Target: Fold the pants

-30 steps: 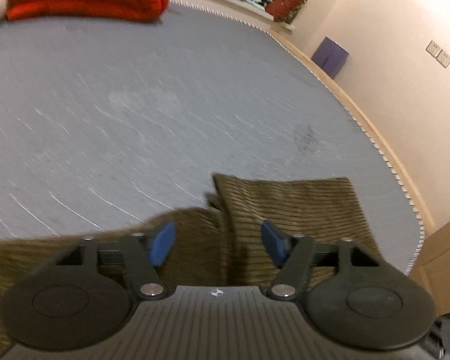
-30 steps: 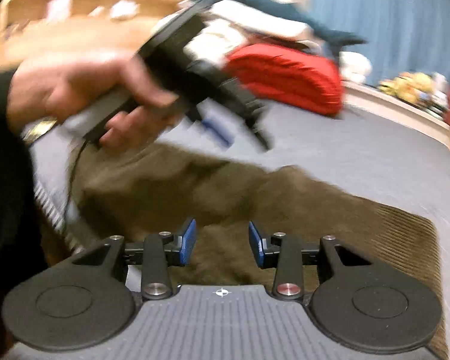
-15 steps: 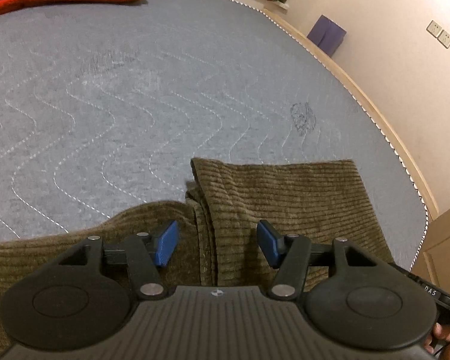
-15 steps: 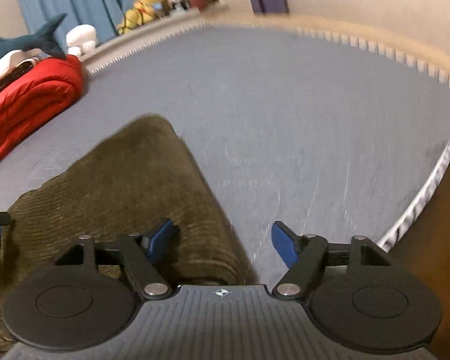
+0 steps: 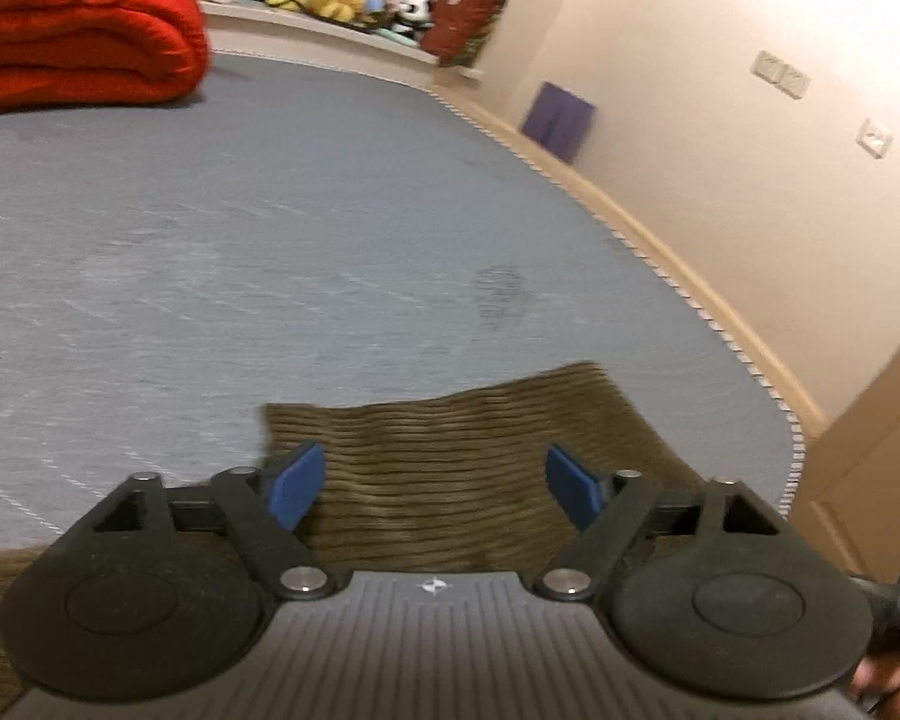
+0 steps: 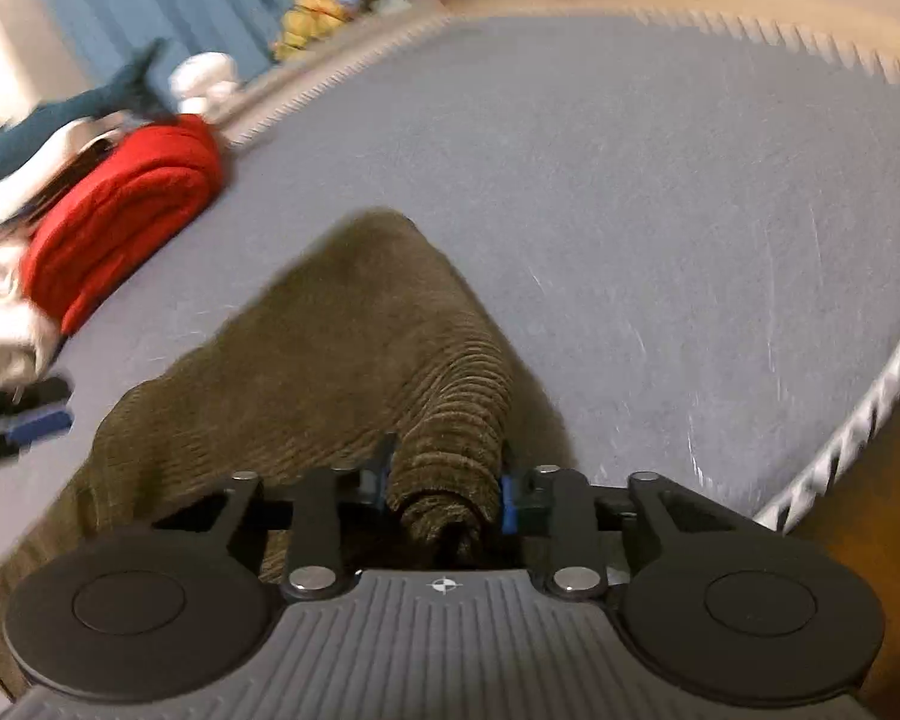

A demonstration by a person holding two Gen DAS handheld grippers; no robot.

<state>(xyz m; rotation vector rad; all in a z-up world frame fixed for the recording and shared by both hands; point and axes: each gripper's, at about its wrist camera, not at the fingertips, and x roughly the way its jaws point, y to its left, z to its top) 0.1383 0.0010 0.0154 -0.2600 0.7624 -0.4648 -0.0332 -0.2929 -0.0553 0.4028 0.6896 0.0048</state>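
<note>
Olive corduroy pants (image 6: 306, 372) are seen spread near the corner of a grey quilted mattress (image 6: 630, 192), close to its piped edge, with a rolled red blanket (image 5: 78, 30) well apart at the far edge. A bunched fold of the ribbed cloth is pinched between the blue pads of the right gripper (image 6: 444, 489), whose jaws have just been closing onto it. The left gripper (image 5: 432, 486) is held over a flat pant leg, its jaws spread wide after just opening, nothing clamped. The fabric is judged soft, limp and moderately heavy, its ribs offering friction; a hold at the hem corners or waistband edge is likely best, since bunched grips may let layers slide.
</note>
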